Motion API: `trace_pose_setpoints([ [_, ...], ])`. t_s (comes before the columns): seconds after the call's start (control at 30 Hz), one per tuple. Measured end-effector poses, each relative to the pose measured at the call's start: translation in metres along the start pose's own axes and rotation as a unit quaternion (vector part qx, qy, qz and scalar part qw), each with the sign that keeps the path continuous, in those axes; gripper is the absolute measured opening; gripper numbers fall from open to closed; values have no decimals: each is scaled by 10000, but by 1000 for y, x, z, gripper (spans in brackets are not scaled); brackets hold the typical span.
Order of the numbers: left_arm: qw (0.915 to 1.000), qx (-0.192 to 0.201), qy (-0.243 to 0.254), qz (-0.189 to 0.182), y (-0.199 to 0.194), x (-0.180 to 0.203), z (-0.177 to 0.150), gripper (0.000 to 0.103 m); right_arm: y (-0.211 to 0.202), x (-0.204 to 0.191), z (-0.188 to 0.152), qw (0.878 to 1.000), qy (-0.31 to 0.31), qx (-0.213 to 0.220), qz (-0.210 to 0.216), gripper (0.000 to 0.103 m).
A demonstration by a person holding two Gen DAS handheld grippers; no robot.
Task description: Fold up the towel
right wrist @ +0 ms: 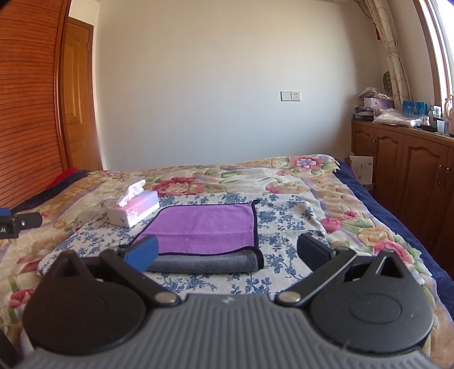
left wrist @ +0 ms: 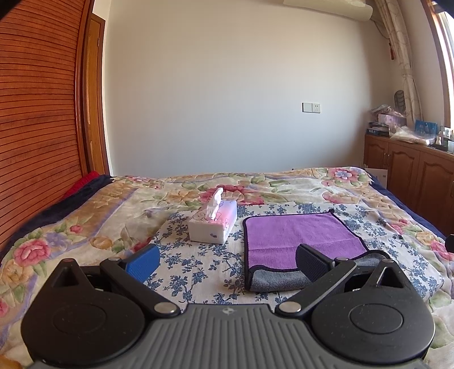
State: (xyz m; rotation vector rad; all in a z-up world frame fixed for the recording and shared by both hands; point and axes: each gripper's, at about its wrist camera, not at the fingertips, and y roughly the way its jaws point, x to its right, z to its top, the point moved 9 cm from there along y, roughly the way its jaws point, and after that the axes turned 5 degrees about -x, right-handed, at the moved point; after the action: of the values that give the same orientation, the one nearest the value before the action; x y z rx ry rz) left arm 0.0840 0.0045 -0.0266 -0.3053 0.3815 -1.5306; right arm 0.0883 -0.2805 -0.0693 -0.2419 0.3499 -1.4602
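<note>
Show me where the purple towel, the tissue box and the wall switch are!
purple towel (right wrist: 204, 227): right wrist view, middle of its purple top.
tissue box (left wrist: 212, 227): left wrist view, its top face.
wall switch (right wrist: 290, 96): right wrist view, middle of the plate.

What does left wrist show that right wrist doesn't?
Left wrist only: the white air-conditioner unit high on the wall. Right wrist only: the left hand-held gripper seen from outside at the frame's left edge, and the white paper box beside the wooden cabinets. Both: the folded purple towel with grey underside, the pink-and-white tissue box, the floral bedspread; each view's own gripper is open.
</note>
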Motion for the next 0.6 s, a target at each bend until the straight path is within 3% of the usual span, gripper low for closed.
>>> trace_pose_setpoints([
  [0.6, 10000, 9, 3, 2, 0, 0, -1, 103, -2, -1, 2, 10000, 14, 47, 22, 103],
])
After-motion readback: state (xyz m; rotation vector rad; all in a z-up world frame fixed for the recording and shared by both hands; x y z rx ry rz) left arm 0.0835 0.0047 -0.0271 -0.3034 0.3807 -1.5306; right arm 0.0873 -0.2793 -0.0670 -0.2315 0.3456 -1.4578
